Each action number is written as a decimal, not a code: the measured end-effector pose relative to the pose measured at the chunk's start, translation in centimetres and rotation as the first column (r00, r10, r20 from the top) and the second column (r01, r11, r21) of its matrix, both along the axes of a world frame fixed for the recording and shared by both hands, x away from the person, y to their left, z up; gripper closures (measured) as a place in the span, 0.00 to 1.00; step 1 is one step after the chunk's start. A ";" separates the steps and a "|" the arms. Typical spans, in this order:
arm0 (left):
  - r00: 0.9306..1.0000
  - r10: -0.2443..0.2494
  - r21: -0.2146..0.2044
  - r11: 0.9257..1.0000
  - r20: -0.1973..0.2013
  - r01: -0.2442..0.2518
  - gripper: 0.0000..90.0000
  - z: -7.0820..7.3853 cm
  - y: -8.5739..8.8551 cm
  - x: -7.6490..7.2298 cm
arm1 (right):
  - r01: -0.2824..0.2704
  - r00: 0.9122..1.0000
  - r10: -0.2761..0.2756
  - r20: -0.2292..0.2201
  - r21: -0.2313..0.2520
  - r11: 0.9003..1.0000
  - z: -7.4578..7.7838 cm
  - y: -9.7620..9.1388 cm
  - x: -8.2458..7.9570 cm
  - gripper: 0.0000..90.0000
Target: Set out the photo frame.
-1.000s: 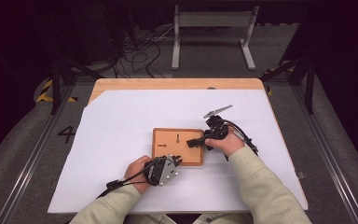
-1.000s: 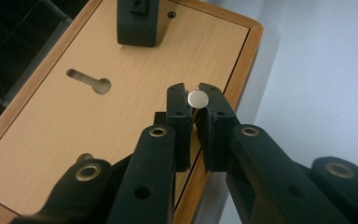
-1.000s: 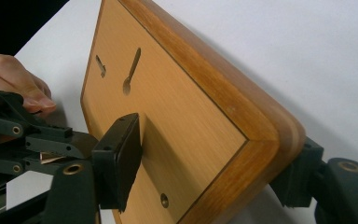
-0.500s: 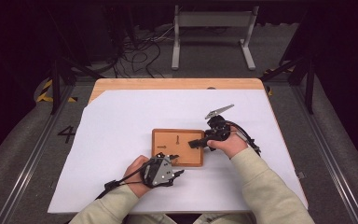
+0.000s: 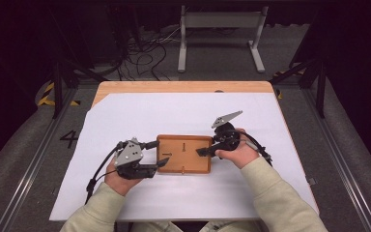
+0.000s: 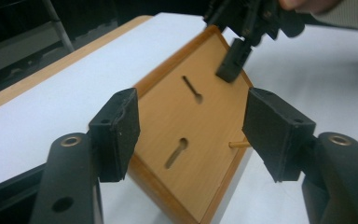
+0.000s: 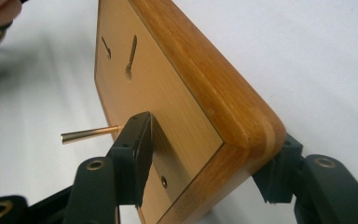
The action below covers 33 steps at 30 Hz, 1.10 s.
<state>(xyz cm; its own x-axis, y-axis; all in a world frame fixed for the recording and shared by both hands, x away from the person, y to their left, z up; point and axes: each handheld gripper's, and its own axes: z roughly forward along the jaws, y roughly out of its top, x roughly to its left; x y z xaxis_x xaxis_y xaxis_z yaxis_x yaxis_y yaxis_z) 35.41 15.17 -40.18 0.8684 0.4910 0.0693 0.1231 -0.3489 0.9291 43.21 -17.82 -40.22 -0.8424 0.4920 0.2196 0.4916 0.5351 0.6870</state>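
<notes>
Right gripper (image 5: 204,152) clamps the right edge of the wooden board (image 5: 183,153): in the right gripper view one pad (image 7: 137,154) sits on the board's flat face, the other jaw is under the rounded rim, and the jaws have just been closing a bit more on it. Left gripper (image 5: 160,153) has its jaws apart, just been opening; its pads (image 6: 119,133) stand either side of the board's near corner without touching it in the left gripper view. The board has two keyhole slots (image 6: 192,88) in its face and a thin brass pin (image 7: 89,133) sticking out near the right gripper's pad. It looks tilted, lifted at the right gripper's end. The board sits on the white sheet (image 5: 125,116) around the middle of the table (image 5: 183,87), slightly toward the near edge. Each hand (image 5: 118,181) comes in from the near edge in a light sleeve (image 5: 275,198), cables trailing from both grippers.
</notes>
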 end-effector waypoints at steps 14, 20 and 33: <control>0.995 0.057 -0.046 0.997 -0.080 -0.060 0.29 -0.1 2.8 1.2 | -0.047 0.990 0.054 0.130 -0.055 0.997 0.8 0.1 -2.4 0.55; 0.992 0.071 -0.068 0.995 -0.104 -0.078 0.25 -0.2 3.5 1.7 | -0.081 0.978 0.095 0.188 -0.081 0.993 1.2 0.0 -3.7 0.59; 0.985 0.083 -0.114 0.988 -0.151 -0.100 0.24 -0.6 4.7 2.2 | -0.168 0.938 0.204 0.279 -0.147 0.975 1.6 -0.1 -6.3 0.69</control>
<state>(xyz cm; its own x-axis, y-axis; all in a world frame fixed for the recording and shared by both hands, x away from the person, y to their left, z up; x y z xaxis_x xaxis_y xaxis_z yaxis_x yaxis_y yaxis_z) 37.56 19.91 -40.77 0.8159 0.5658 -0.1190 0.2863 -0.2165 0.9334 36.91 -17.91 -38.58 -0.9396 0.3278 -0.0988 0.1640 0.6841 0.7107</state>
